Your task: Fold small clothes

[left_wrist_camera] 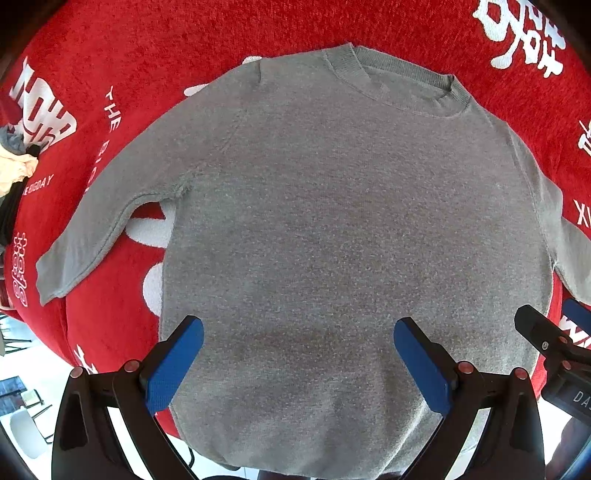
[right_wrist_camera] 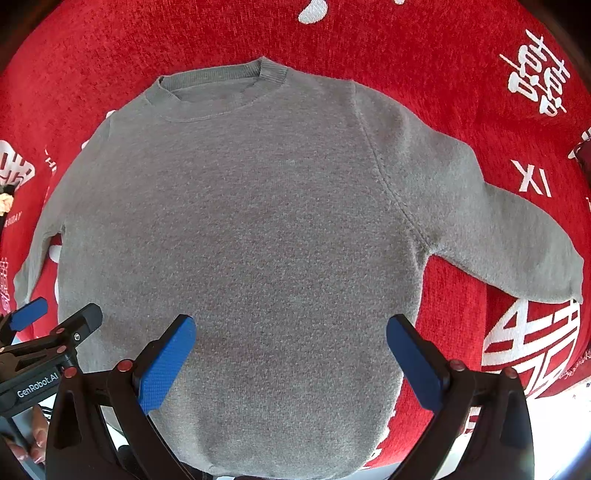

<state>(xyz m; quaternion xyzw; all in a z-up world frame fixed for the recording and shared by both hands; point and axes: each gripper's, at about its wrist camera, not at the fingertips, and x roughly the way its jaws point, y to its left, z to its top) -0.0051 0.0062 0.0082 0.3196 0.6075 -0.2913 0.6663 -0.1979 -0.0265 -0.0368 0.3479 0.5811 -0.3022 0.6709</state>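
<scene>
The sweater (left_wrist_camera: 332, 221) hem runs off the bottom edge in both wrist views — its right cuff is cut off in the left view. A heap of clothes (left_wrist_camera: 14, 162) at the left rim is too cropped to identify.

My sweater (left_wrist_camera: 332, 229) lies flat on the cloth (left_wrist_camera: 147, 55), collar toward the far edge. A sleeve (right_wrist_camera: 498, 236) stretches toward each side edge.

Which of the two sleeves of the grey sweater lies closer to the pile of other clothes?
The left sleeve: its cuff points toward the clothes pile at the cloth's left edge. The right sleeve stretches the opposite way, over the red cloth.
</scene>
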